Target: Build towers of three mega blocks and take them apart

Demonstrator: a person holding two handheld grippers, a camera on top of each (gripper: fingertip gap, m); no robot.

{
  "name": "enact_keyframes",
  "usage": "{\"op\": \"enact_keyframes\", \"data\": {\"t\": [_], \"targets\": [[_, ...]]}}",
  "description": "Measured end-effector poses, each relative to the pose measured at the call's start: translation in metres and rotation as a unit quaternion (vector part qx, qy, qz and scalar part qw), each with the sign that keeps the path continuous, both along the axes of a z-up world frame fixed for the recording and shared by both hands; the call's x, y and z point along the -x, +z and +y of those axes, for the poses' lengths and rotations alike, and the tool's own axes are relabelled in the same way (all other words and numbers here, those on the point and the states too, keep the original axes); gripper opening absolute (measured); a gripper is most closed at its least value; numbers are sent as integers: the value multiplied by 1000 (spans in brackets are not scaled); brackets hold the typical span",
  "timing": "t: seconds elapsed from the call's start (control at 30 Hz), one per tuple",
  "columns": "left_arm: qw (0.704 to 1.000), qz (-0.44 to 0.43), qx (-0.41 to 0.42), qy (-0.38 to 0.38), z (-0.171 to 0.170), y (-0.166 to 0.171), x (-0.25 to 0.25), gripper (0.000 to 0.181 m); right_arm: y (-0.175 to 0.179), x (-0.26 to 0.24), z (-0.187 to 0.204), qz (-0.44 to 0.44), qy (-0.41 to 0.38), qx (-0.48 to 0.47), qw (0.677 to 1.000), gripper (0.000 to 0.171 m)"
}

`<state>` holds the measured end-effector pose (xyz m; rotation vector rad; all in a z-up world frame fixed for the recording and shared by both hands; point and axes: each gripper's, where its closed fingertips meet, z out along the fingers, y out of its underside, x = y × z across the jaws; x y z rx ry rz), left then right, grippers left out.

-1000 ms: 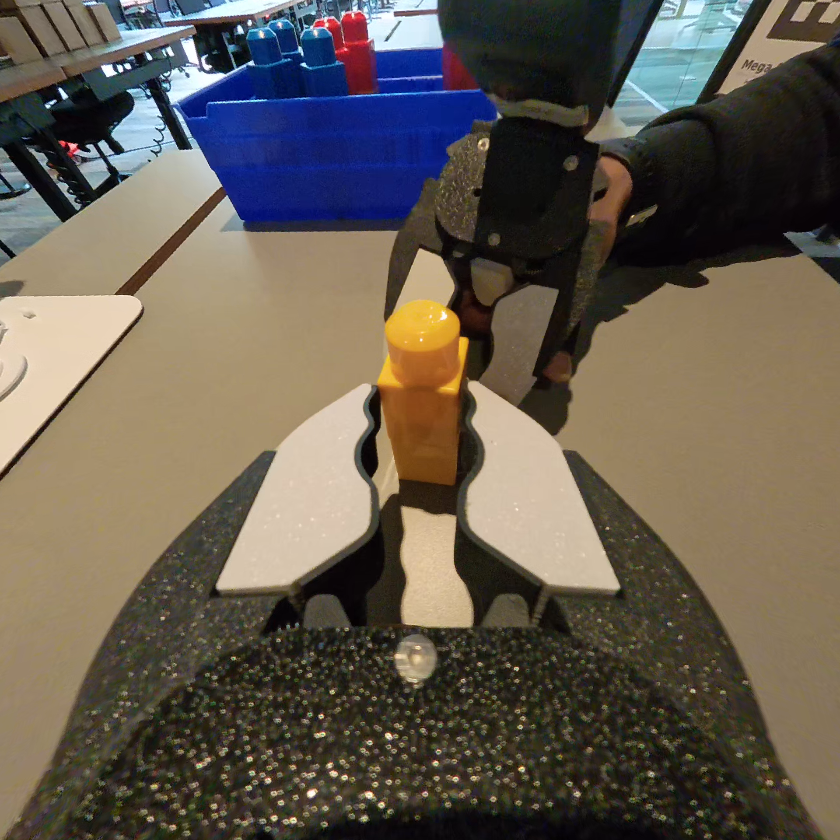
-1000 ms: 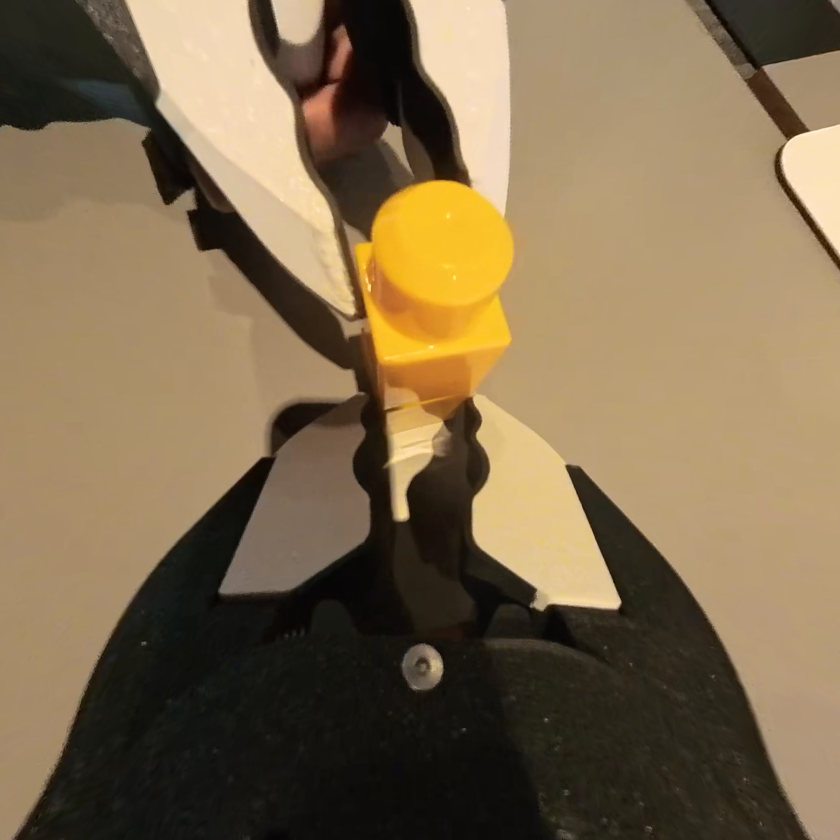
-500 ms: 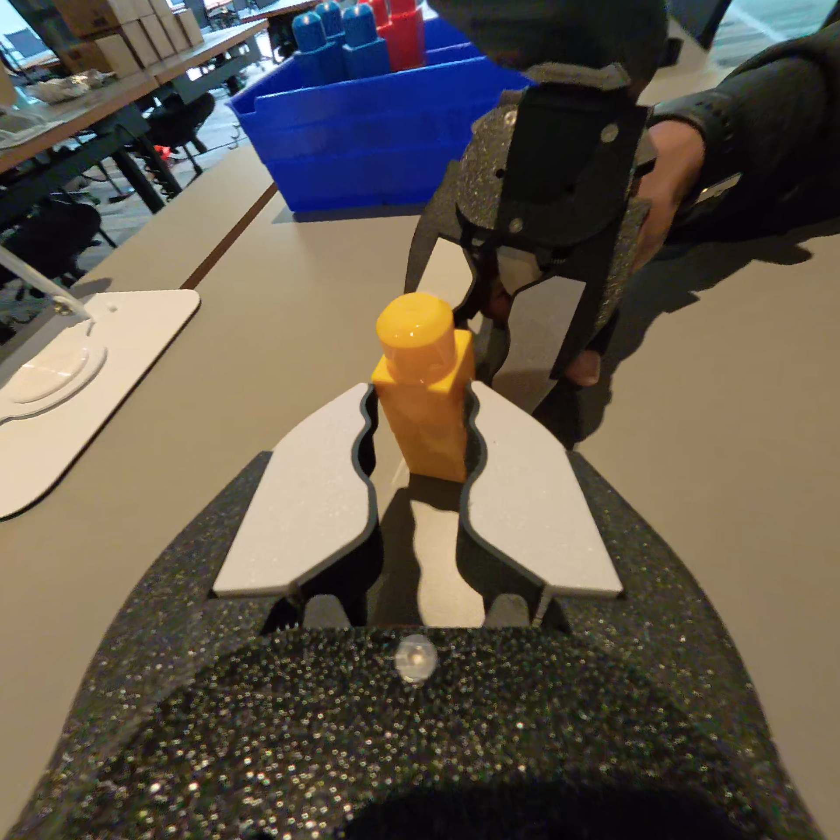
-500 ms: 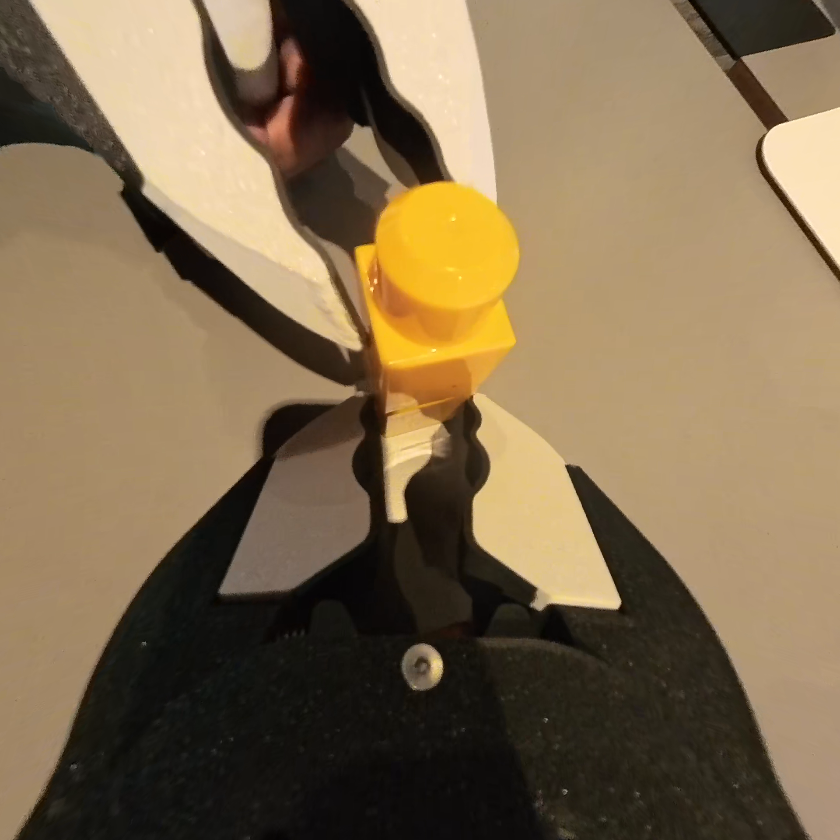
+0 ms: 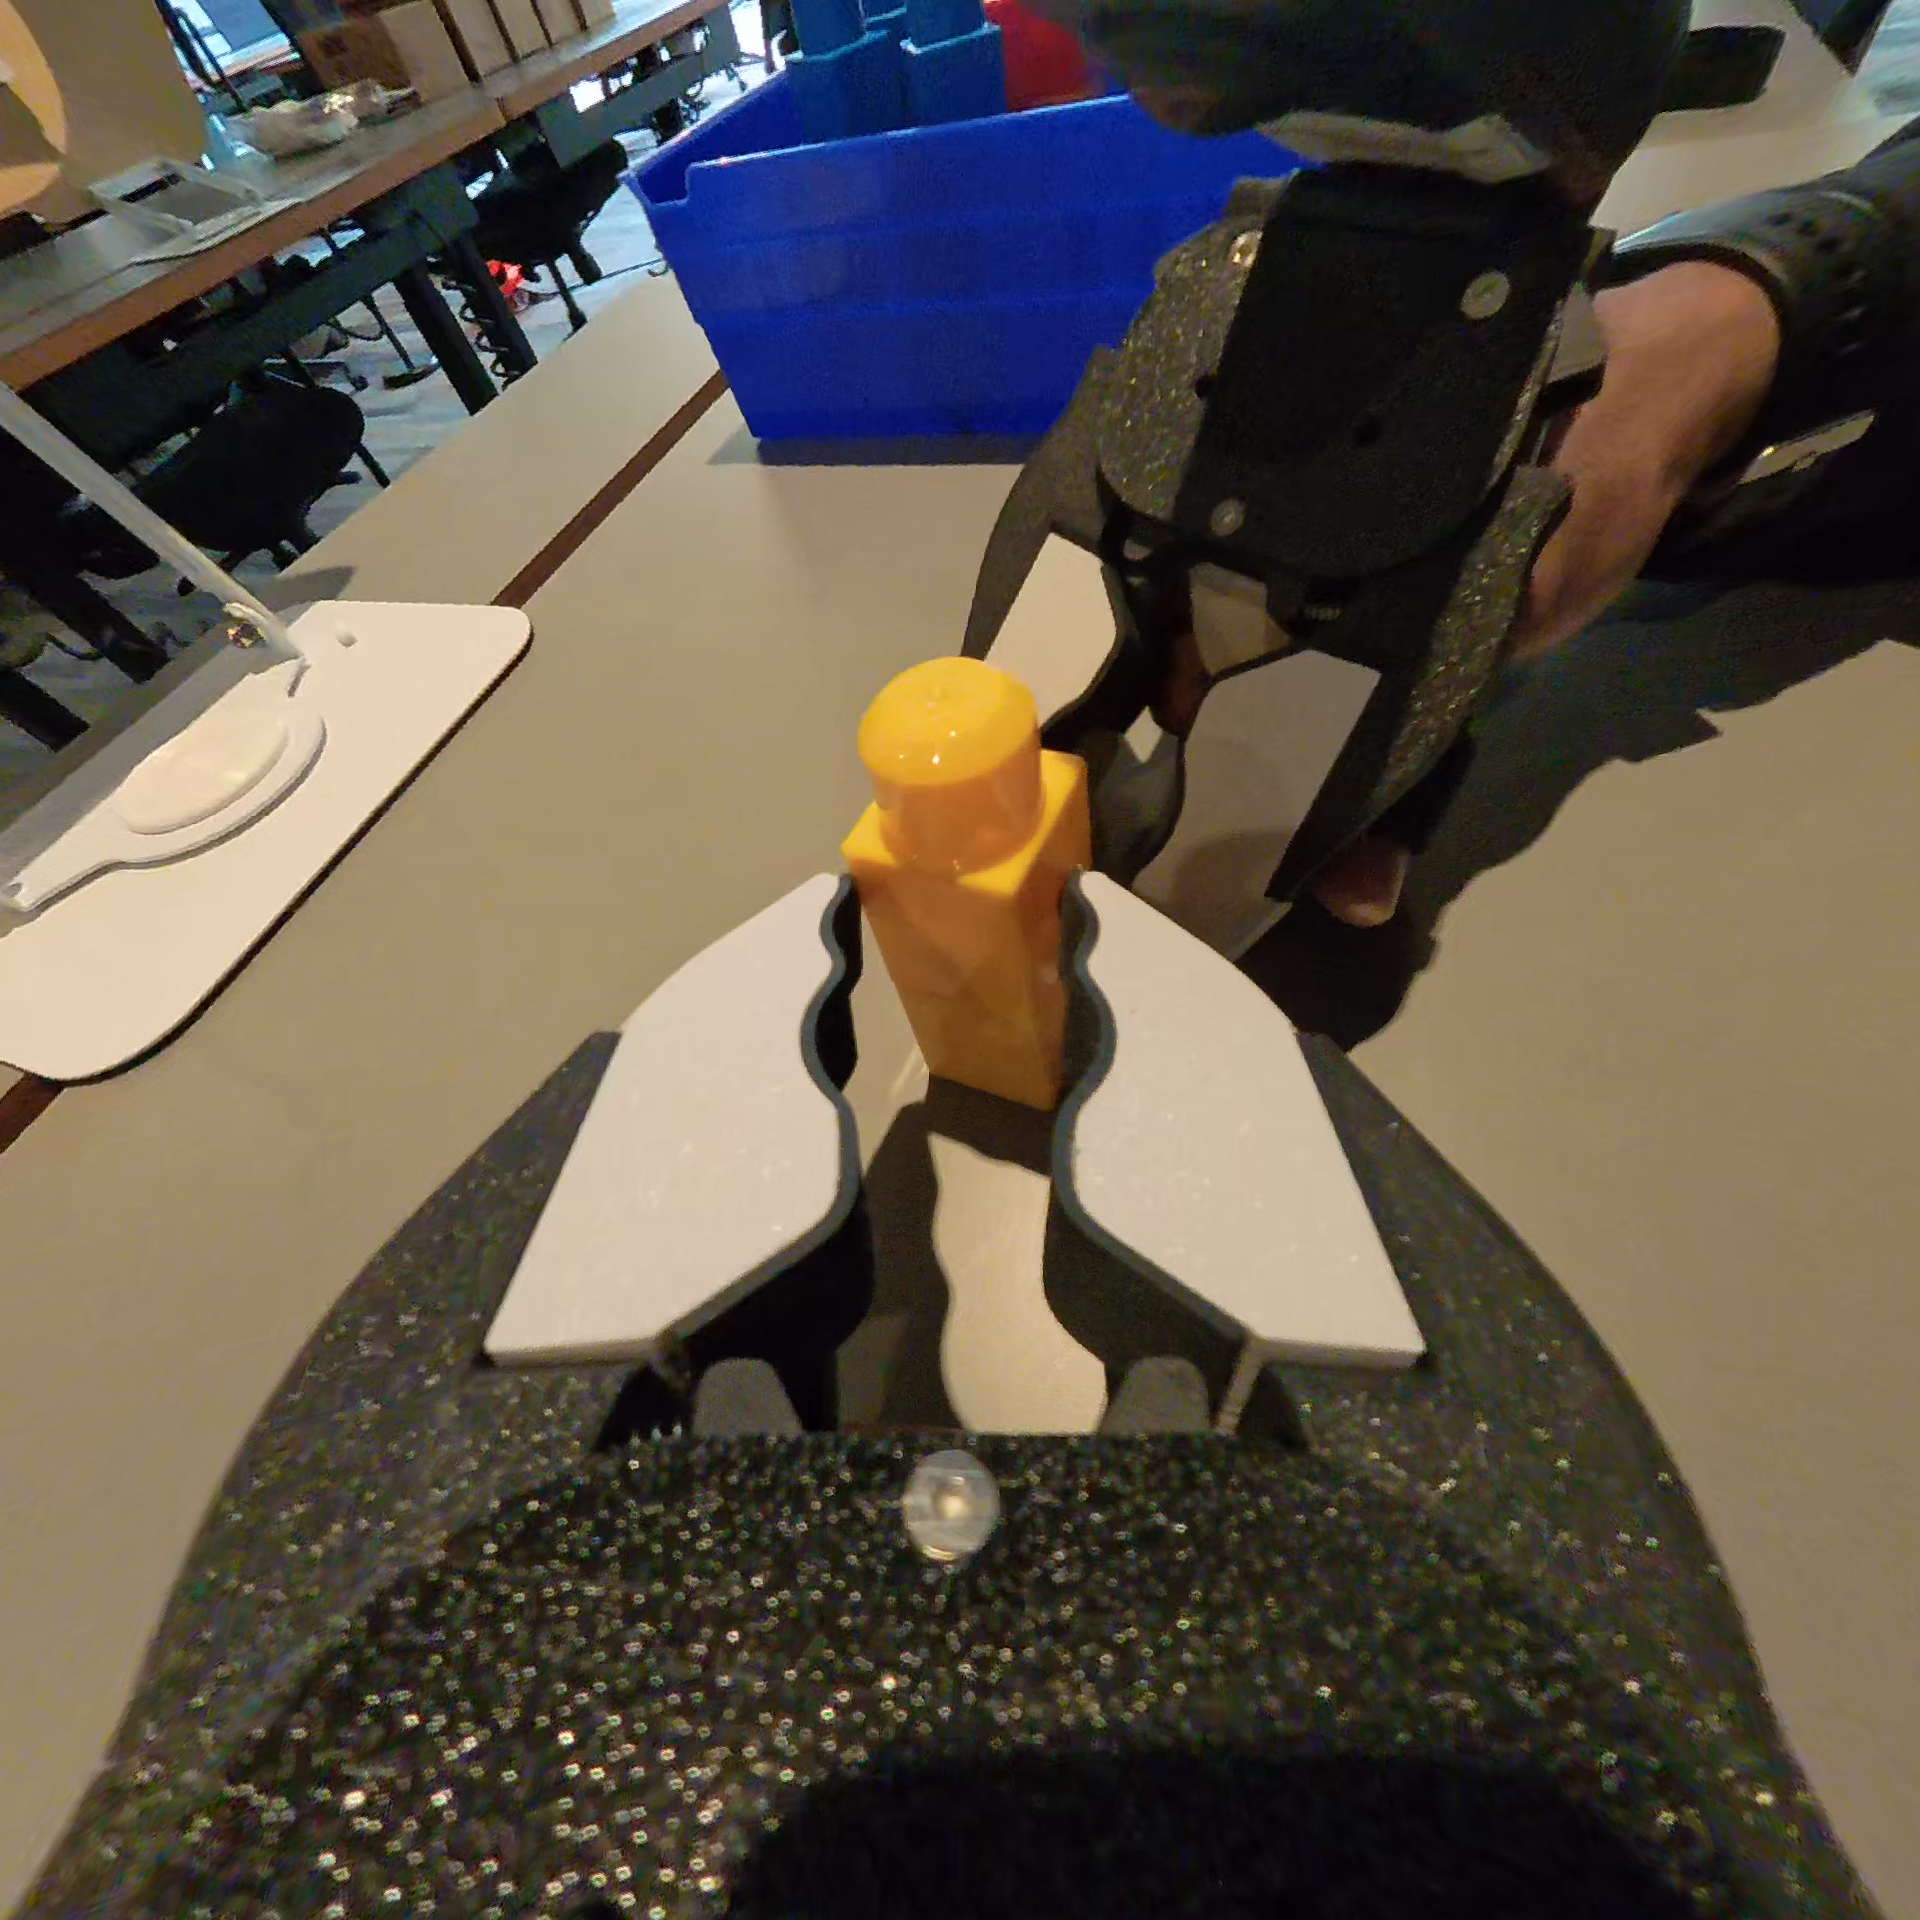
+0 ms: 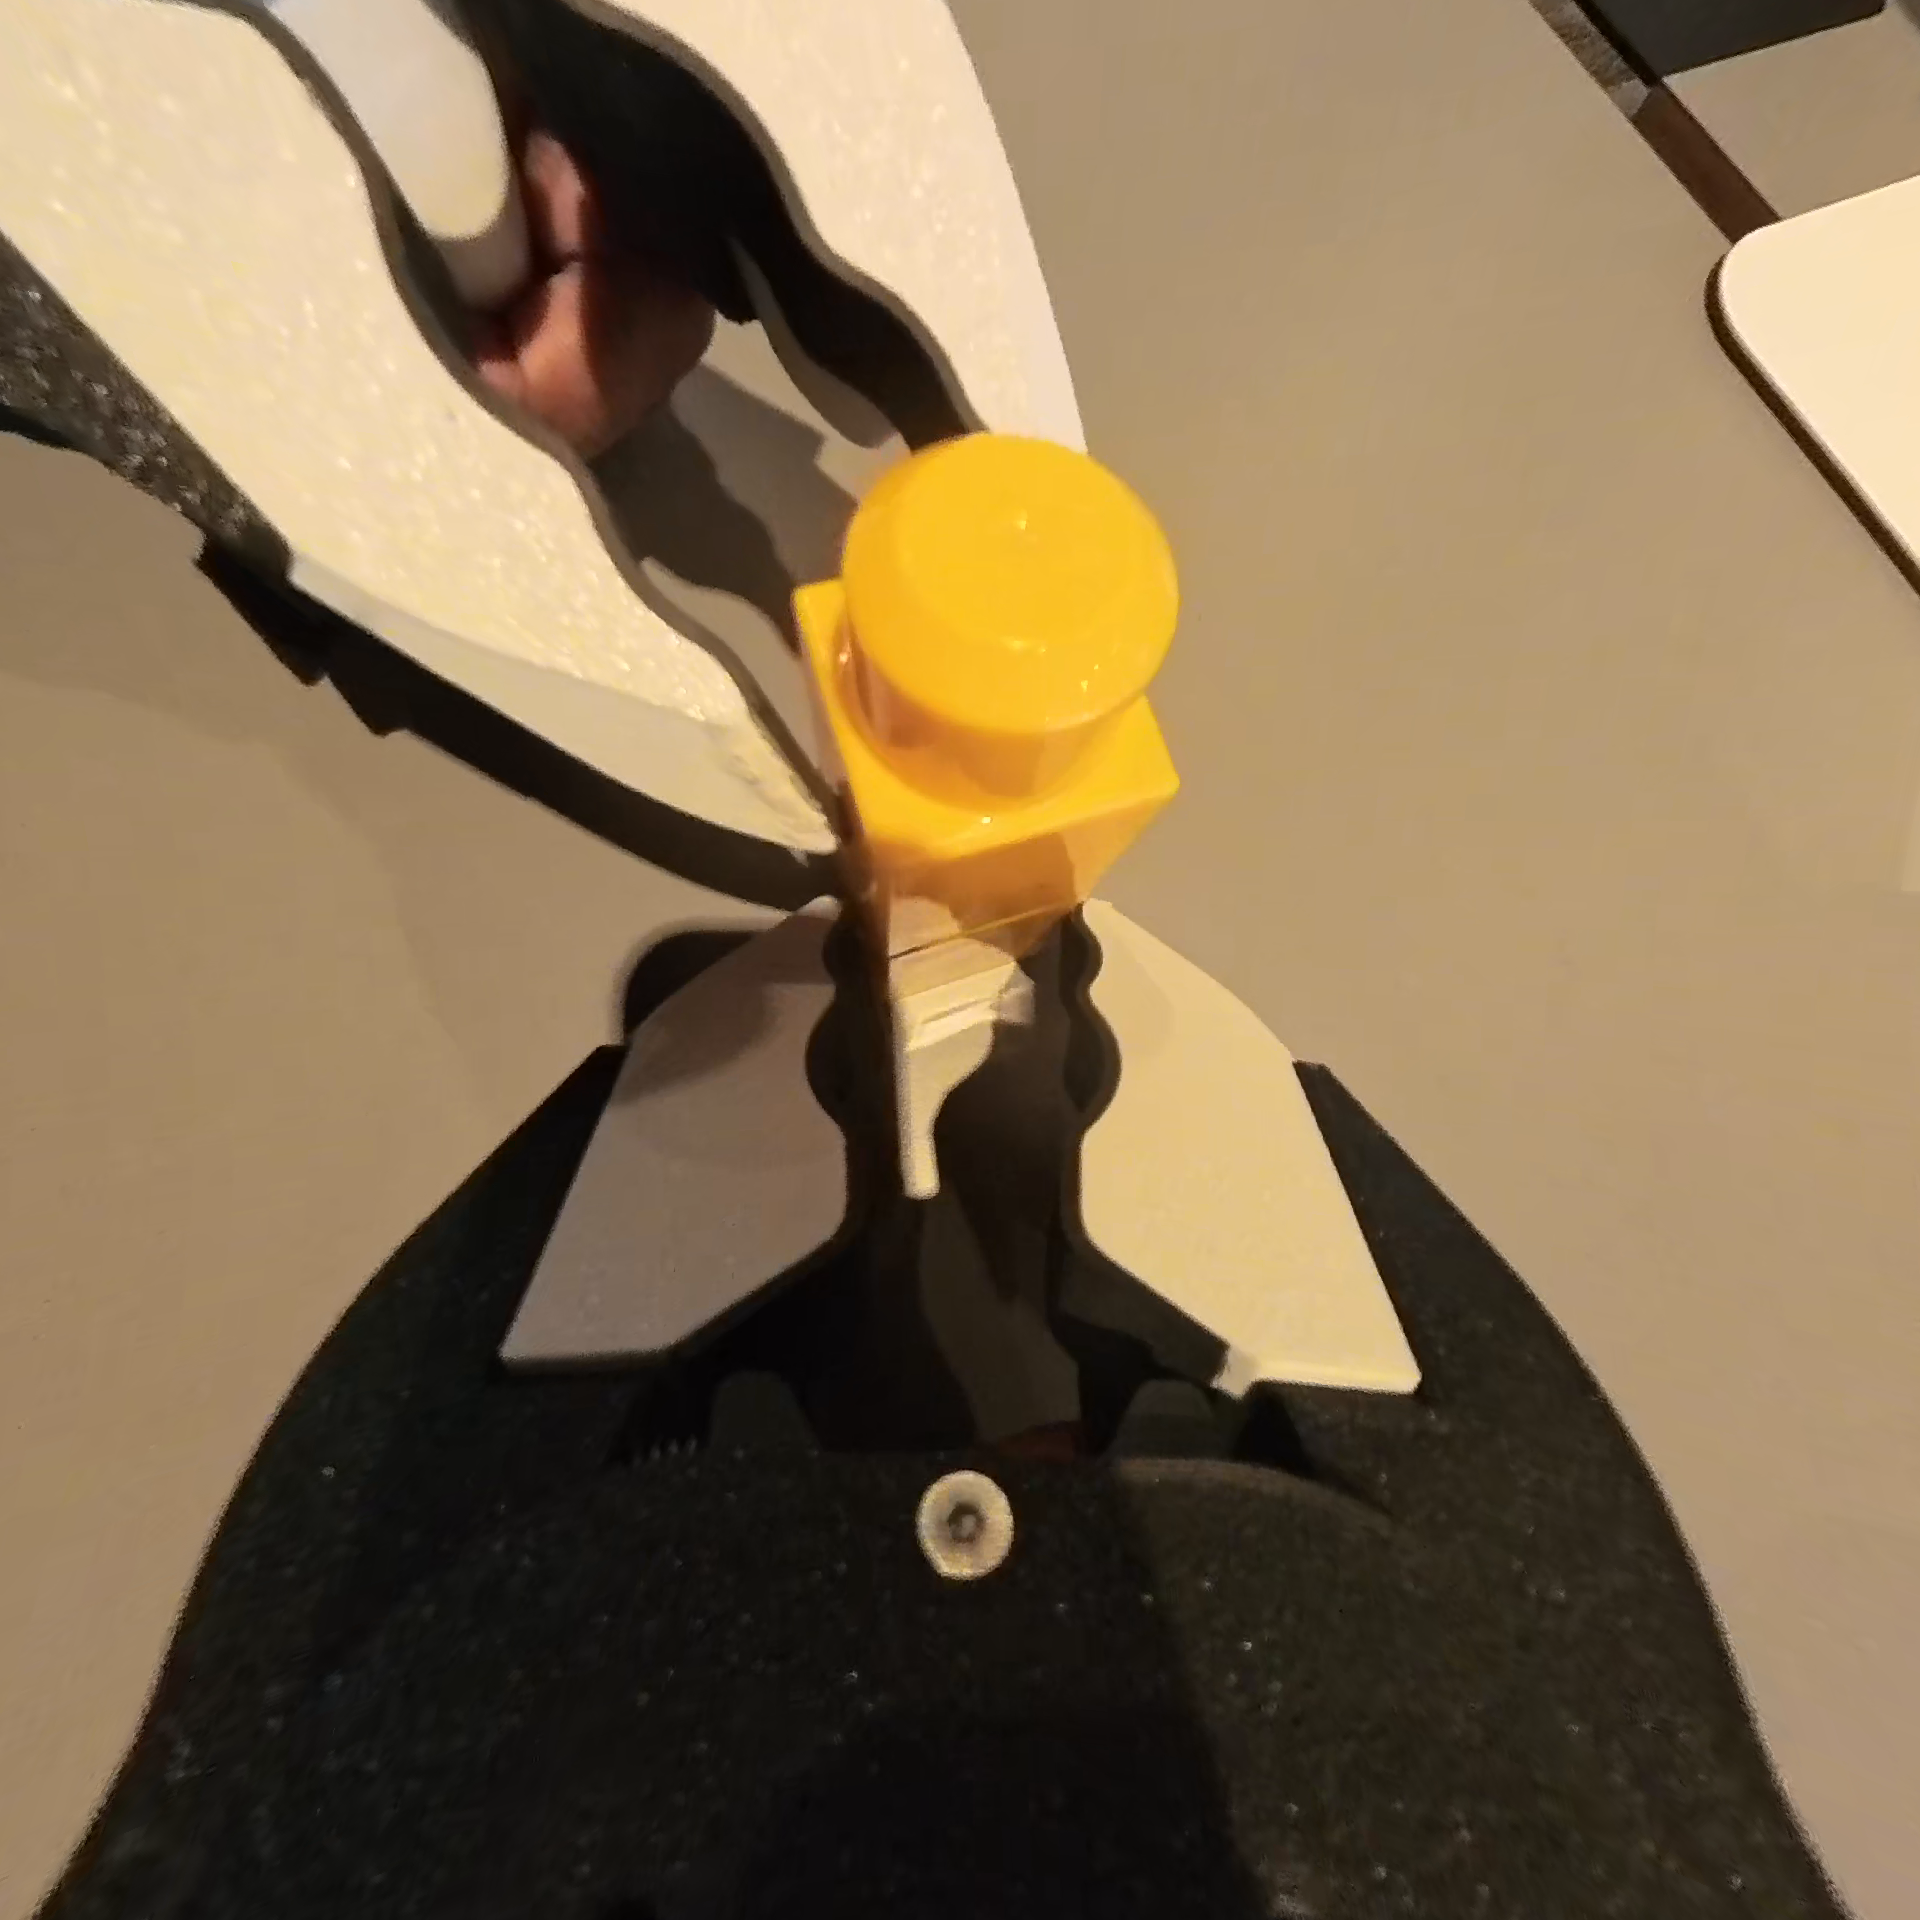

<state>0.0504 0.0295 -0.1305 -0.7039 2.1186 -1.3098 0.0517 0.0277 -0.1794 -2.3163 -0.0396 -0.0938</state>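
A yellow mega block tower [image 5: 977, 935] stands upright on the grey table, one stud on top. It looks two blocks tall. My left gripper [image 5: 961, 894] is shut on its sides. My right gripper [image 5: 1195, 862] points down just behind and right of the tower. Its jaws stand about a block's width apart, with only table and a thumb showing between them. In the right wrist view the tower [image 6: 997, 665] rises just past my right gripper [image 6: 956, 914]. The left gripper's white fingers [image 6: 364, 468] reach in from the upper left and touch the tower's side.
A blue bin [image 5: 935, 260] at the back of the table holds blue blocks [image 5: 883, 52] and a red one [image 5: 1039, 62]. A white board [image 5: 260, 779] lies at the left and also shows in the right wrist view [image 6: 1849, 343]. A hand [image 5: 1642, 416] holds the right gripper. One gripper's finger ends stand about 5 cm off the other's.
The left wrist view has swung, so the bin sits higher and further right. The left gripper looms larger in the right wrist view. The tower stays between the left fingers.
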Motion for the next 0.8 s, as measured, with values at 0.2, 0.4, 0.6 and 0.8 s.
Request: {"op": "enact_keyframes", "data": {"t": [0.2,0.4,0.6,0.8], "targets": [[1000,-1,-1,7,0,0,-1,37,0,-1,0,1,-3,0,1000,38],[1000,9,5,-4,1,-1,1,36,-1,1,-2,7,7,2,1000,37],[1000,16,12,-12,1,0,2,36,18,7,-1,58,39,-67,995,52],[999,35,-7,-25,-1,-8,5,47,10,7,2,37,40,-42,998,47]]}}
